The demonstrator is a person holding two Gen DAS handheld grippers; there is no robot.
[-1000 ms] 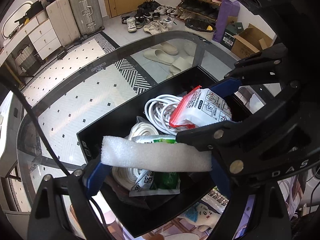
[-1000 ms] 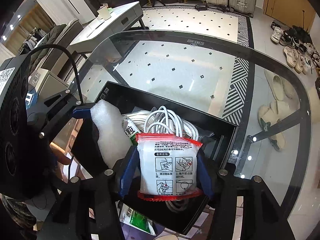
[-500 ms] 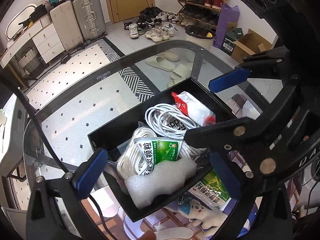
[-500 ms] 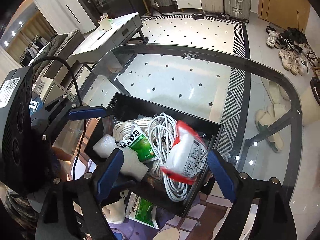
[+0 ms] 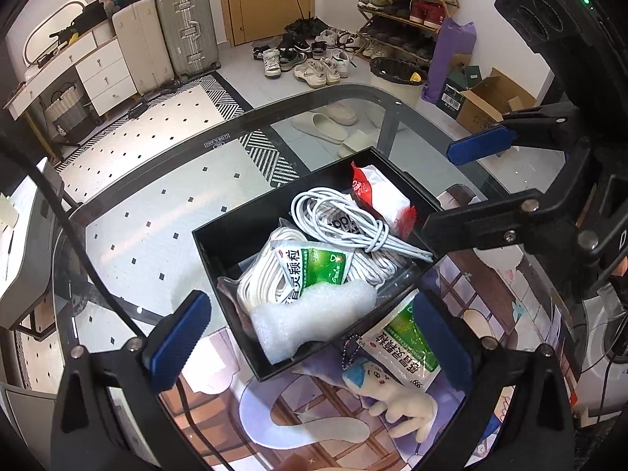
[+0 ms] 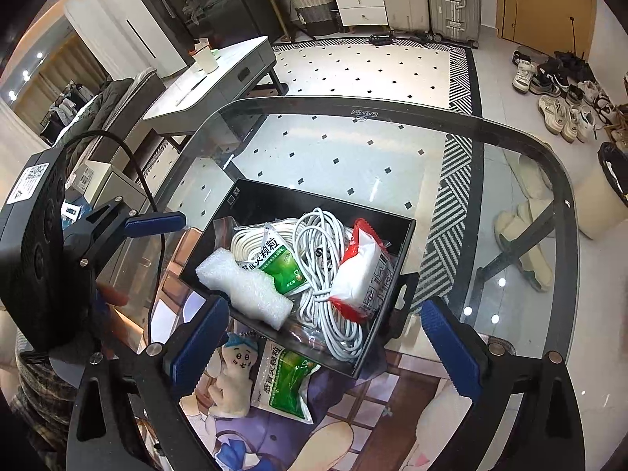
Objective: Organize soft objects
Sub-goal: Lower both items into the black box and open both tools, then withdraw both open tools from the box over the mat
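the green sachet in the black box reads 颗粒; the second green sachet on the mat carries the same characters.

I count one black box holding five things: one white foam piece, two cable coils, one green sachet and one red-and-white pouch. Outside lie one more green sachet and one plush toy.

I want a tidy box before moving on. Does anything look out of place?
Two soft items lie outside the black box, on the mat by its near edge: a green sachet and a small plush toy. The foam piece overhangs the near rim.
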